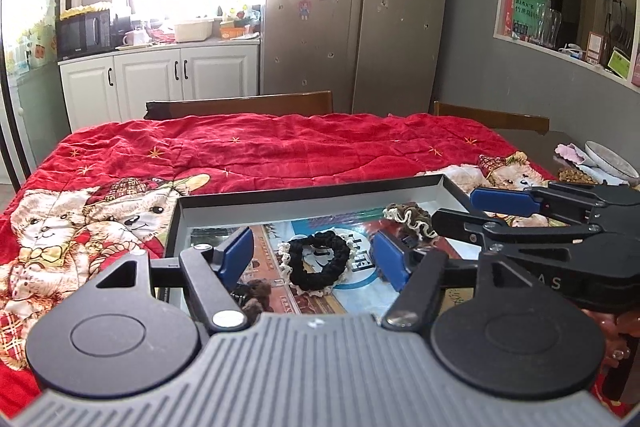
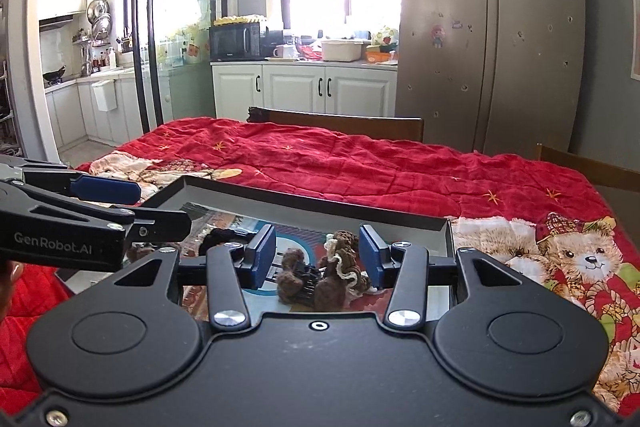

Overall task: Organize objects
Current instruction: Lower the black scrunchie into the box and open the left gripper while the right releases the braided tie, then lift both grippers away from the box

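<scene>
Looking along the left gripper (image 1: pixel 316 259) in its own wrist view, the blue-padded fingers (image 1: pixel 236 255) stand wide apart with nothing pressed between them. Below and beyond the gap, a black knitted hair scrunchie with a cream lace edge (image 1: pixel 320 263) lies flat on the printed floor of a shallow black tray with grey inner walls (image 1: pixel 304 201). A brown scrunchie with a cream frill (image 1: pixel 412 221) rests farther back toward the tray's right corner, and a dark brown fuzzy hair clip (image 1: pixel 252 297) shows just behind the left finger, partly hidden. The tray sits on a counter covered by a red quilted cloth printed with teddy bears (image 1: pixel 248 147). The right gripper (image 1: pixel 472 211) reaches in from the right edge over the tray's right side.

From the right wrist view, the right gripper (image 2: pixel 318 259) holds its blue fingers (image 2: pixel 262 255) moderately apart; they touch nothing. Beyond and below the gap, the fuzzy hair clip (image 2: pixel 296 279) and the brown frilled scrunchie (image 2: pixel 344 267) lie close together on the tray (image 2: pixel 320 207) floor. The black scrunchie (image 2: pixel 220 239) lies farther left, partly hidden by the left gripper (image 2: pixel 136 203), which comes in from the left edge above the tray. The red cloth (image 2: pixel 360 163) spreads around the tray.
</scene>
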### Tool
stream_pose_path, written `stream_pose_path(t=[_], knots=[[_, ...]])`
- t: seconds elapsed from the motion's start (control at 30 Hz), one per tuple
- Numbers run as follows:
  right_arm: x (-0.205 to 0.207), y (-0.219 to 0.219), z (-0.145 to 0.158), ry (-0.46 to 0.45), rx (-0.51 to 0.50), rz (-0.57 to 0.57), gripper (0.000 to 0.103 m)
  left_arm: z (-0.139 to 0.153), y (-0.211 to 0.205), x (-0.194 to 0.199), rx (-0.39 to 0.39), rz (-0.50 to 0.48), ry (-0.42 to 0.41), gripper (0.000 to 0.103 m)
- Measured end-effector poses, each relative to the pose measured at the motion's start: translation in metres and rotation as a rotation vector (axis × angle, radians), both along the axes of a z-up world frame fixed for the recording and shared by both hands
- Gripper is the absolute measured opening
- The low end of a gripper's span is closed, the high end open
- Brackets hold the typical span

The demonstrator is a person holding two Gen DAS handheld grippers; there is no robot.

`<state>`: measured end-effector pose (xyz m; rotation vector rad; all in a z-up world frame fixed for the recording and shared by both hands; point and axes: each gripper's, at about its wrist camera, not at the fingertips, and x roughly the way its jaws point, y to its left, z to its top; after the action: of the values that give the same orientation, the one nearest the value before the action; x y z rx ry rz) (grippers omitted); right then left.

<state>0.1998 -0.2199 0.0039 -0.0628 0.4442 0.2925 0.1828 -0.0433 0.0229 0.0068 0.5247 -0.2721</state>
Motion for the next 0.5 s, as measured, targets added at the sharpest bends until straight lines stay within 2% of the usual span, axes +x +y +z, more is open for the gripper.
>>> stream_pose_path(t=[0.5], knots=[[-0.035,-0.003,0.015,-0.017,-0.001,0.033,0.045,0.015,0.013,-0.027,0.003,0.008,-0.028,0.078]])
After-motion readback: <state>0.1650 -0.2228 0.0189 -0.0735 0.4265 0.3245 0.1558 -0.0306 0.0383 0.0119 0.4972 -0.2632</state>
